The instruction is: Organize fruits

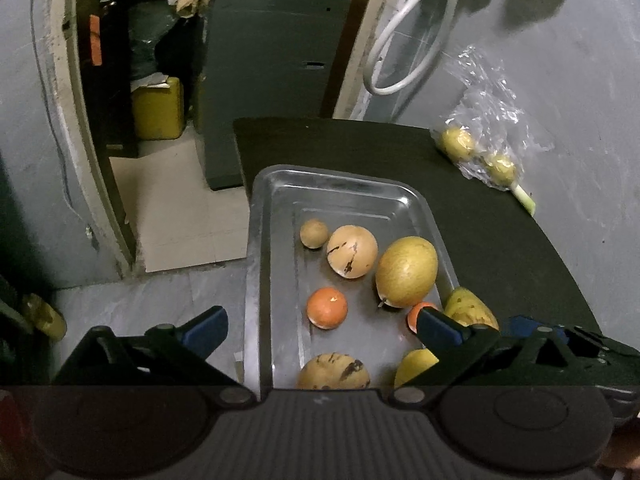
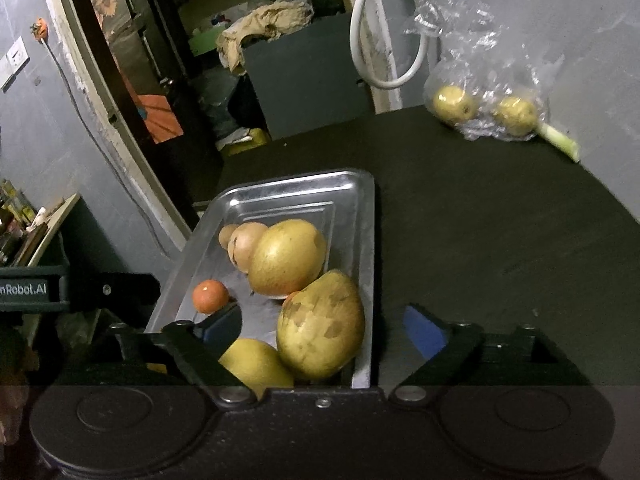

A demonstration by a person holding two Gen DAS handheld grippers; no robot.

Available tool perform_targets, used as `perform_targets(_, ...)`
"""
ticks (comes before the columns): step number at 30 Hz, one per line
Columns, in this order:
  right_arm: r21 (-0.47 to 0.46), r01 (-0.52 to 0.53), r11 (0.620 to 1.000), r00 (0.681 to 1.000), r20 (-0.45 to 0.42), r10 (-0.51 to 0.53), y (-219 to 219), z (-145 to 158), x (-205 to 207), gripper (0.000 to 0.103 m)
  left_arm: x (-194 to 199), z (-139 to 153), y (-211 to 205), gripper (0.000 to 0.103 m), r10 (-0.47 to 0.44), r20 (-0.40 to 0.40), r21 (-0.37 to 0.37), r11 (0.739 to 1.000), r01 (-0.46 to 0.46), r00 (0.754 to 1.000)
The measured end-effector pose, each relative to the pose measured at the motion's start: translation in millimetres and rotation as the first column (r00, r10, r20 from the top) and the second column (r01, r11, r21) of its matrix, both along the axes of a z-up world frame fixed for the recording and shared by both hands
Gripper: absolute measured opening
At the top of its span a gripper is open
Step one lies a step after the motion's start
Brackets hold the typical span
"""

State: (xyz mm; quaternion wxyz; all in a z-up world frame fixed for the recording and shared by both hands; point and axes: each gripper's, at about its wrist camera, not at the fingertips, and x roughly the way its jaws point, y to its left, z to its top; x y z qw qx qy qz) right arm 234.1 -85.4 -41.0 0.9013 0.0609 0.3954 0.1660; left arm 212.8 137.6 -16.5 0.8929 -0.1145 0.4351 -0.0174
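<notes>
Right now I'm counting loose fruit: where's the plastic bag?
The plastic bag lies on the dark table's far right corner against the wall, beyond the metal tray, holding two yellow fruits.

The left tool [image 2: 80,292] bears the partly cut-off lettering "nRobot.AI".

Two hand-held grippers, both spread wide

The left black two-finger gripper with blue pads [image 1: 320,330] holds its jaws far apart, gripping nothing. The right black two-finger gripper with blue pads [image 2: 324,326] is likewise spread wide and empty (a black body lettered "nRobot.AI" shows at its view's left edge).
</notes>
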Motion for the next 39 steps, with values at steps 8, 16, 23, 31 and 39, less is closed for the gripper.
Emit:
perform_targets(8,-0.013,0.055,0.998,0.997,0.061,-0.054,-7.4,22.2,-16.3,0.102,-15.3,4.9,6.3,0.102,0.042,0.005,-0.019,0.999,-0.042,0.999)
perform_targets(16,-0.037,0.087,0.996,0.991,0.108,-0.083,-8.0,37.0,-32.3,0.102,-23.3,7.9,5.6,0.102,0.036,0.017,-0.01,0.999,-0.036,0.999)
perform_targets(23,-0.048,0.126,0.991,0.984,0.137,-0.118,-6.9,43.0,-46.6,0.102,-34.6,9.4,8.0,0.102,0.03,0.024,-0.01,1.0,-0.029,0.999)
perform_targets(31,-0.066,0.138,0.988,0.976,0.18,-0.124,-7.8,51.8,-59.4,0.102,-46.5,13.1,8.9,0.103,0.035,0.036,-0.018,0.999,-0.035,0.999)
perform_targets(39,-0.093,0.141,0.986,0.972,0.202,-0.12,-12.1,55.0,-77.0,0.102,-59.3,14.1,3.4,0.102,0.057,0.052,-0.034,0.998,-0.055,0.997)
